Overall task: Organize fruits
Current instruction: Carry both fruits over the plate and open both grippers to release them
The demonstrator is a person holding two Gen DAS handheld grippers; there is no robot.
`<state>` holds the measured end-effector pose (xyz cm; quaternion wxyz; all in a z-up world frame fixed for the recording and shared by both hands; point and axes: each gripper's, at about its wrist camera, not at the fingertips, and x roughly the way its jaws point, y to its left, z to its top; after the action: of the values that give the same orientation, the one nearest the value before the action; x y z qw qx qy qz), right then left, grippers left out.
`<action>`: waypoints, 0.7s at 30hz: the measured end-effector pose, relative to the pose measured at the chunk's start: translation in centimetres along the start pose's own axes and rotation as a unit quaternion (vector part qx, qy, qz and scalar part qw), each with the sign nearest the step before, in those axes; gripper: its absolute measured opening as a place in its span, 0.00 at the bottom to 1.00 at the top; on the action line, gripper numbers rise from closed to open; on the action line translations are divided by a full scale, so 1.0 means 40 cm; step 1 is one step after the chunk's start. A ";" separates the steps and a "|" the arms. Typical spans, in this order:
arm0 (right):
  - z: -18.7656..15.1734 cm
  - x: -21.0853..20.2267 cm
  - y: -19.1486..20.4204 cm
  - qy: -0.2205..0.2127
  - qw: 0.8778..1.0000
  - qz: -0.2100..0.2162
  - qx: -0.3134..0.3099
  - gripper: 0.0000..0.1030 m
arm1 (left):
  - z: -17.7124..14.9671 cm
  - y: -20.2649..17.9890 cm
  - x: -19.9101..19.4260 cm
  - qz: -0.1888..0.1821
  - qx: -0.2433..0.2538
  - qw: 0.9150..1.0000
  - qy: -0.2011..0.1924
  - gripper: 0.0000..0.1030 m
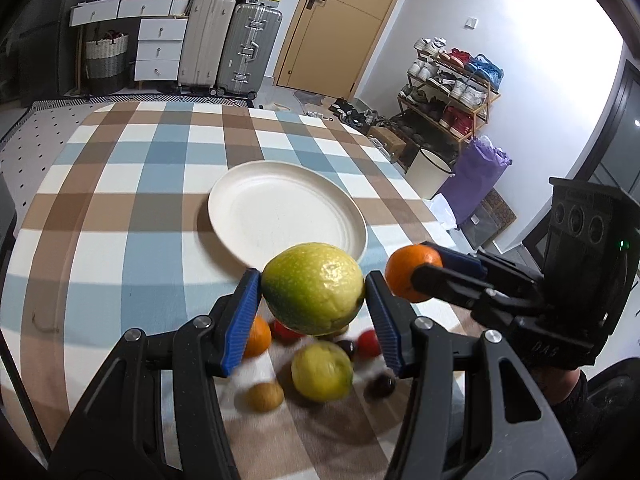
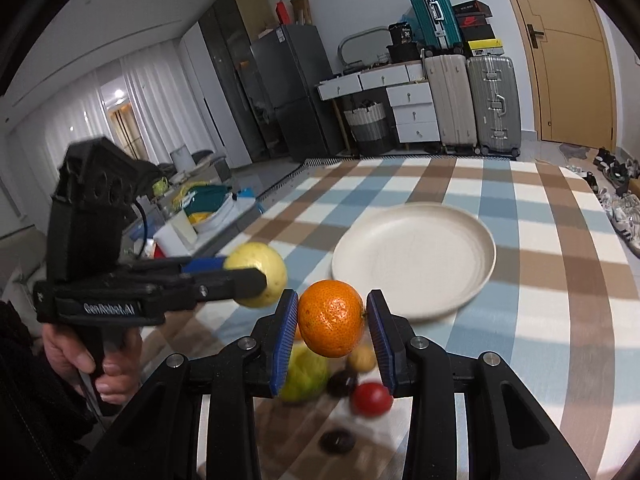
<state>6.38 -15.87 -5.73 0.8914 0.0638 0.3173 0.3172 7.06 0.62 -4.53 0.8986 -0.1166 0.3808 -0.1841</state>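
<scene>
Checked tablecloth [image 1: 120,184] bears a cream plate [image 1: 224,216] and loose fruits [image 1: 322,372]

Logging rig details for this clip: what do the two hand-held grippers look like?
Both match: the left hand-held gripper and right hand-held gripper have black linkage arms with silver pivot bolts and ribbed blue pads. The left body carries white lettering and a dark cable.

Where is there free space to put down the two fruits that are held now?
The round cream plate holds nothing. The checked tablecloth is bare left of it and beyond it. Crowded: the near edge below the jaws, with the yellow-green lemon, red tomato and other fruits.
</scene>
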 end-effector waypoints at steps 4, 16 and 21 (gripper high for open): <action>0.053 0.020 -0.038 -0.002 1.000 0.009 0.004 0.35 | 0.048 0.005 0.051 -0.010 -0.002 1.000 0.010 0.49; 0.158 0.124 -0.155 0.011 0.999 0.017 0.031 0.35 | 0.199 0.045 0.214 0.001 -0.005 1.000 0.031 0.50; 0.183 0.184 -0.203 0.029 0.999 0.011 0.044 0.35 | 0.253 0.072 0.296 0.005 -0.017 0.999 0.049 0.49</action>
<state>19.47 -17.21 -6.37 0.8748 0.0973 0.3557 0.3142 22.71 -1.05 -6.24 0.8775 -0.1207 0.4283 -0.1789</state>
